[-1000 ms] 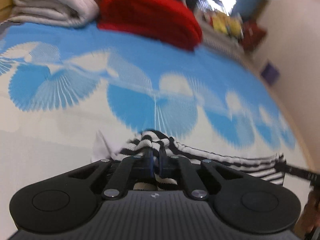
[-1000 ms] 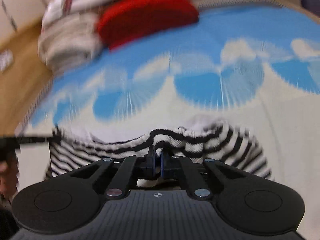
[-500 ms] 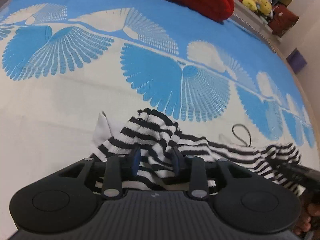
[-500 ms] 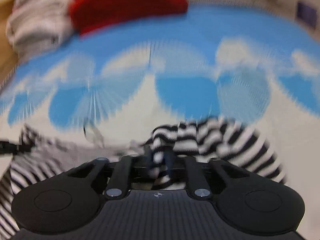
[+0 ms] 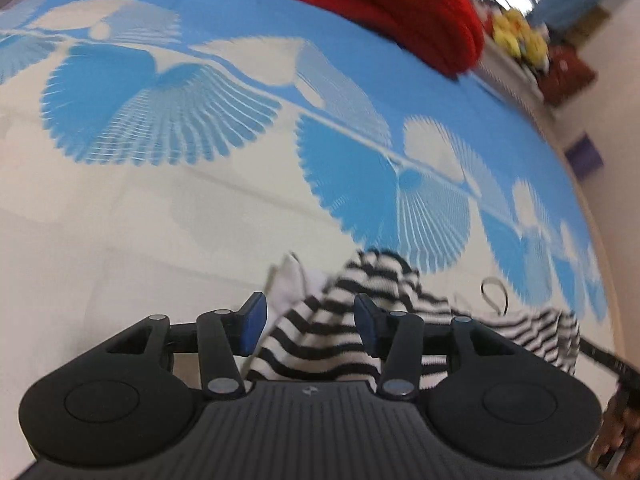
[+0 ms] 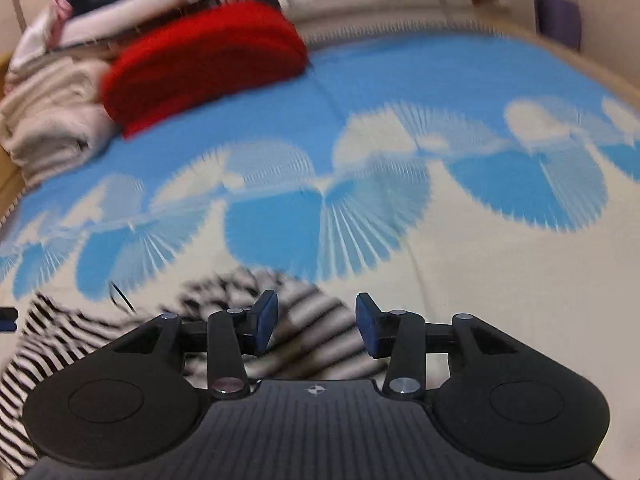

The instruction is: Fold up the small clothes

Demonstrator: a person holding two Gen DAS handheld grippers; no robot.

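Note:
A small black-and-white striped garment lies rumpled on a blue and cream patterned mat. My left gripper hangs just over its left end, jaws opening, striped cloth lying between the blue pads without being pressed. In the right wrist view the same striped garment lies under my right gripper, whose jaws are also opening with loose cloth below them. A thin dark loop rests on the mat beside the garment.
A folded red garment and a stack of pale folded clothes sit at the mat's far end. Yellow soft toys line the wall beyond. A hand shows at the lower right of the left wrist view.
Both grippers were shut on the striped garment and have opened, letting it drop onto the mat. Both have sunk closer to the mat.

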